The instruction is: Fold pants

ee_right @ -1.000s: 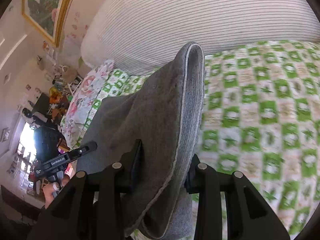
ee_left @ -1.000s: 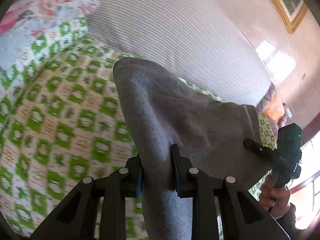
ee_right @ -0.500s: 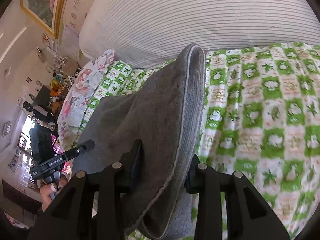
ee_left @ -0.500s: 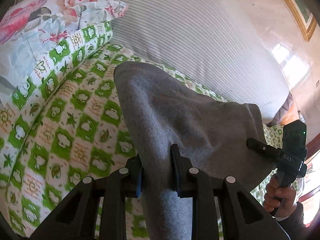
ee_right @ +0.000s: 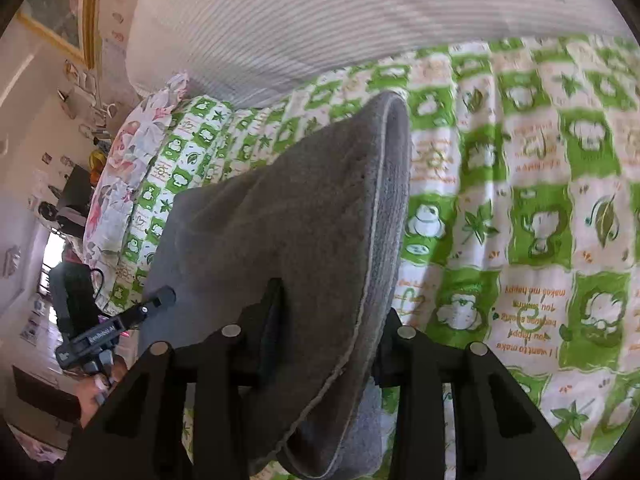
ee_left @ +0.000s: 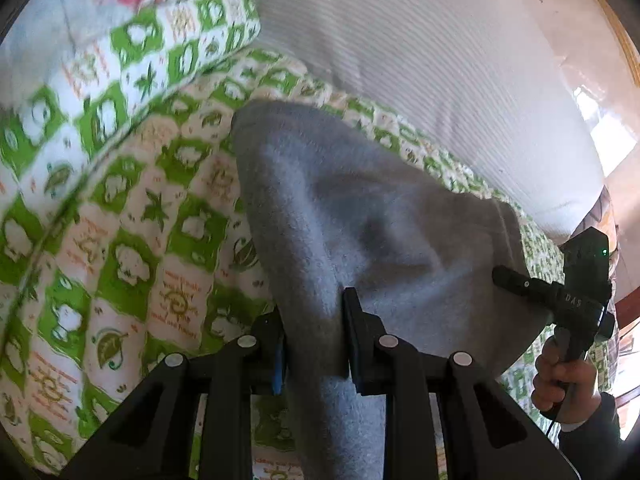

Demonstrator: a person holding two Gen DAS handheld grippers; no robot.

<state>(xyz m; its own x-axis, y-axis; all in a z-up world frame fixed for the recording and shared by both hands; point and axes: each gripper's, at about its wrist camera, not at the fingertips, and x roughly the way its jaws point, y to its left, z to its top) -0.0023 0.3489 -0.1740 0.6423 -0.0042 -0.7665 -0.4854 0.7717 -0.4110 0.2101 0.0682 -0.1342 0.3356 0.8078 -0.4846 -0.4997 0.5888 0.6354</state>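
Observation:
Grey fleece pants [ee_left: 360,208] hang stretched between my two grippers above the bed. My left gripper [ee_left: 314,328] is shut on one end of the cloth, which drapes down between its fingers. My right gripper [ee_right: 328,320] is shut on the other end of the pants [ee_right: 304,232], with a folded hem edge running up its right side. In the left wrist view the right gripper [ee_left: 516,280] shows at the far right, pinching the cloth. In the right wrist view the left gripper [ee_right: 160,300] shows at the lower left.
A green and white patterned bedspread [ee_right: 520,220] covers the bed [ee_left: 120,240]. A large striped white pillow [ee_left: 440,60] lies at the head, also in the right wrist view [ee_right: 320,20]. A floral pillow [ee_right: 132,160] sits at the side. A framed picture [ee_right: 60,12] hangs on the wall.
Both grippers have lowered toward the bed with the pants held between them; the bedspread now looks closer and larger in both views. Both stay shut on the cloth.

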